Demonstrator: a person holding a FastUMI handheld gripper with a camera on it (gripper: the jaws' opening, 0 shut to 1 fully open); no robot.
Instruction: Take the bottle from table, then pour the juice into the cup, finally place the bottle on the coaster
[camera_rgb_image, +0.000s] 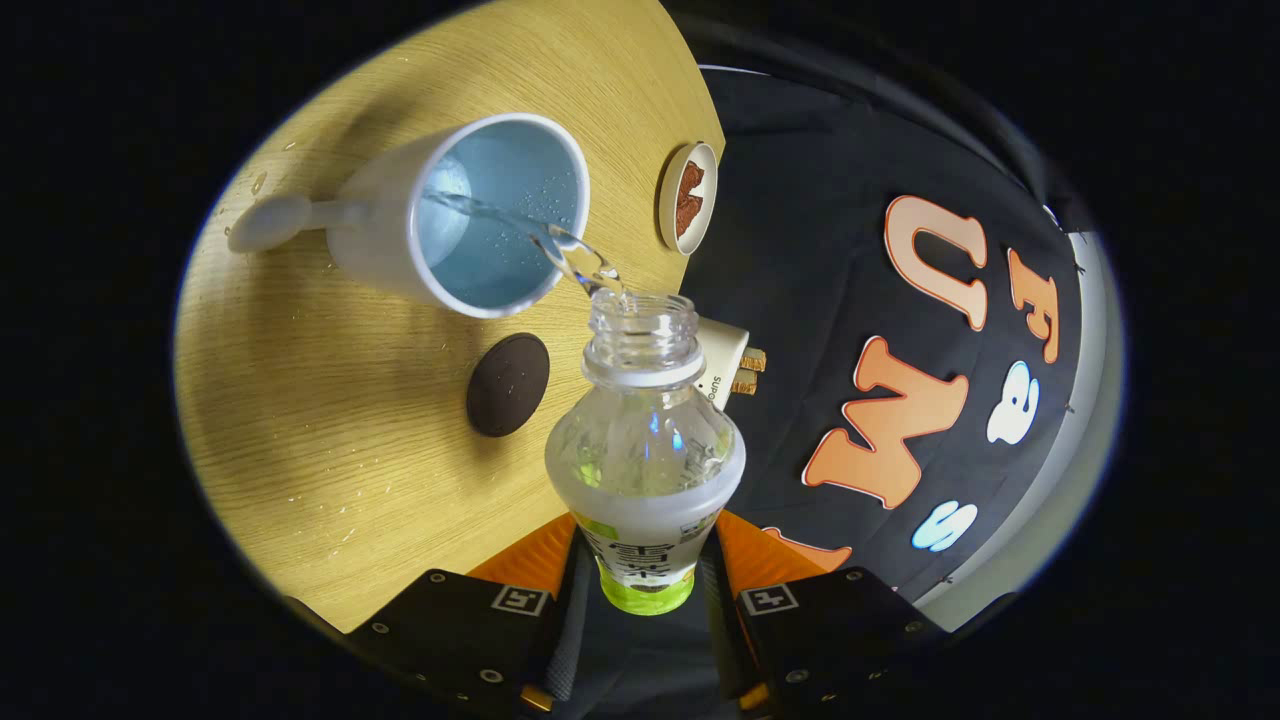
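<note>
My gripper (640, 585) clamps the tilted bottle (645, 450); clear liquid streams from its mouth into the cup (480, 225) on the table (330, 420).

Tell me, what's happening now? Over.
Tongs shut on bottle. Stream landing in cup. Coaster free beside cup.

A staged recording booth, this, not a real kitchen. Black cloth wall (830, 330) hangs along the right of the frame, right behind a small wooden table (330, 420) that takes up the left. On that table, a few household props: a white cup (470, 225) at upper left, a dark round coaster (507, 384) at centre, a little dish (687, 197) at upper centre by the table's edge, and a white plug (728, 362) just right of centre.
</note>
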